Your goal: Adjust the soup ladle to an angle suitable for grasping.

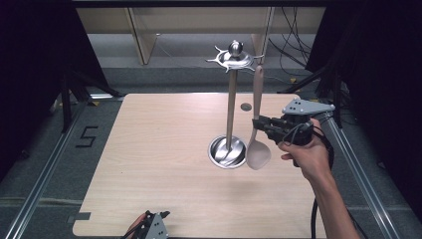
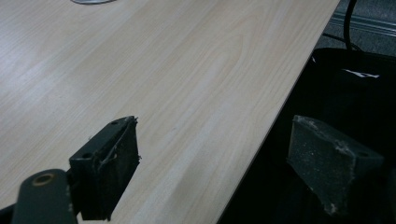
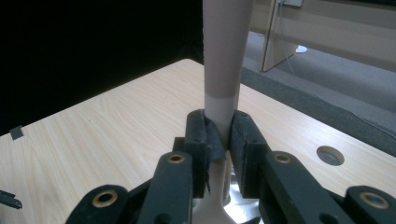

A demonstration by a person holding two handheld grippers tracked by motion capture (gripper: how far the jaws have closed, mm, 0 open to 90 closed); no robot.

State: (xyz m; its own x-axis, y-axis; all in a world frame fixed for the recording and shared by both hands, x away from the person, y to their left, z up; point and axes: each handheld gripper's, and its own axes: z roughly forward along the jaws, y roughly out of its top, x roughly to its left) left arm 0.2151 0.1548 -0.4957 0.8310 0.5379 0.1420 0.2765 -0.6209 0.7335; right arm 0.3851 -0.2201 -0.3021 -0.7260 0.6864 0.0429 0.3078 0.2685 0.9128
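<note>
Jaws tight on the spoon handle [image 3: 223, 108], above wooden table [image 3: 116, 135], seemingly upright.

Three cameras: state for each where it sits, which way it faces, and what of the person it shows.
High view: above the person's side, looking forward and down on the table; shows the right forearm, right gripper clamping the spoon beside the stand, and left gripper at the near edge.
Left gripper view: rides the left gripper, jaws open, facing the table's edge.
Right gripper view: rides the right gripper, facing the spoon's handle.
Shared: high and right gripper views both show the spoon.
</note>
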